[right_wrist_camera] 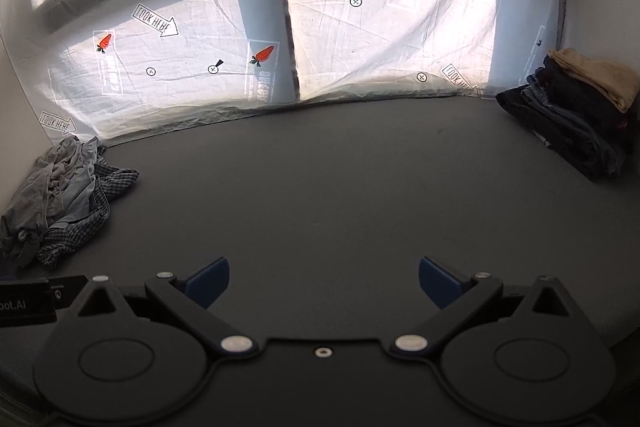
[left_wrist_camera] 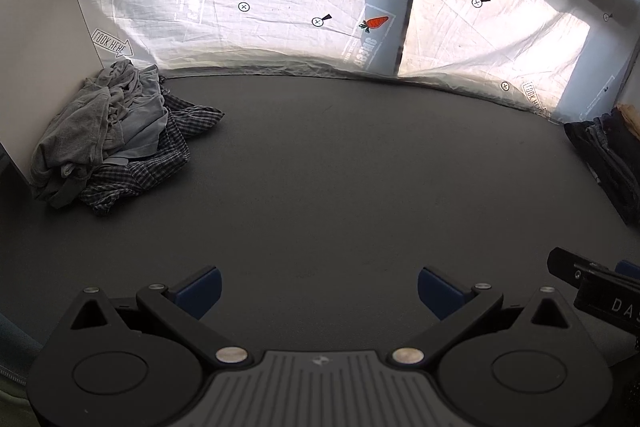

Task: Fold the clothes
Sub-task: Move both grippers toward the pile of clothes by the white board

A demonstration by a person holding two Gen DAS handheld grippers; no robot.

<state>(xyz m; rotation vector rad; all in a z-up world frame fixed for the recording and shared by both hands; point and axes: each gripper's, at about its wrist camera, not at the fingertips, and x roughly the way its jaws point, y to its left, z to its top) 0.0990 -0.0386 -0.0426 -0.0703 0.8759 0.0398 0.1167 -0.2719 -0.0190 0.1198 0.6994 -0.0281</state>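
The left gripper (left_wrist_camera: 318, 291) hangs low over a dark grey table (left_wrist_camera: 340, 163) with its two blue-padded fingers (left_wrist_camera: 200, 289) spread wide and nothing between them; ahead of the left finger and well off to that side lies a crumpled heap of clothes (left_wrist_camera: 116, 135), grey garments bunched on top of a dark checked shirt (left_wrist_camera: 160, 163) whose hem spills toward the middle of the table; the heap sits against a white side panel (left_wrist_camera: 36, 39) at the table's far left corner; far beyond the right finger, at the picture's edge, shows the end of a folded stack (left_wrist_camera: 608, 155) of dark garments; just beside the right finger a black part of the right gripper (left_wrist_camera: 592, 283) pokes in. In the right wrist view the right gripper (right_wrist_camera: 324, 285) likewise holds its blue fingers (right_wrist_camera: 440, 283) wide apart over bare table (right_wrist_camera: 340, 195), gripping nothing; the unfolded heap (right_wrist_camera: 60, 199) lies well to the left of its left finger, and the folded stack (right_wrist_camera: 576, 115), dark jeans-like pieces with a tan garment (right_wrist_camera: 600, 75) on top, rests far ahead and to the right of the right finger in the far corner; behind the table hangs a backlit white sheet (right_wrist_camera: 192, 39) printed with carrots, arrows and small target marks.
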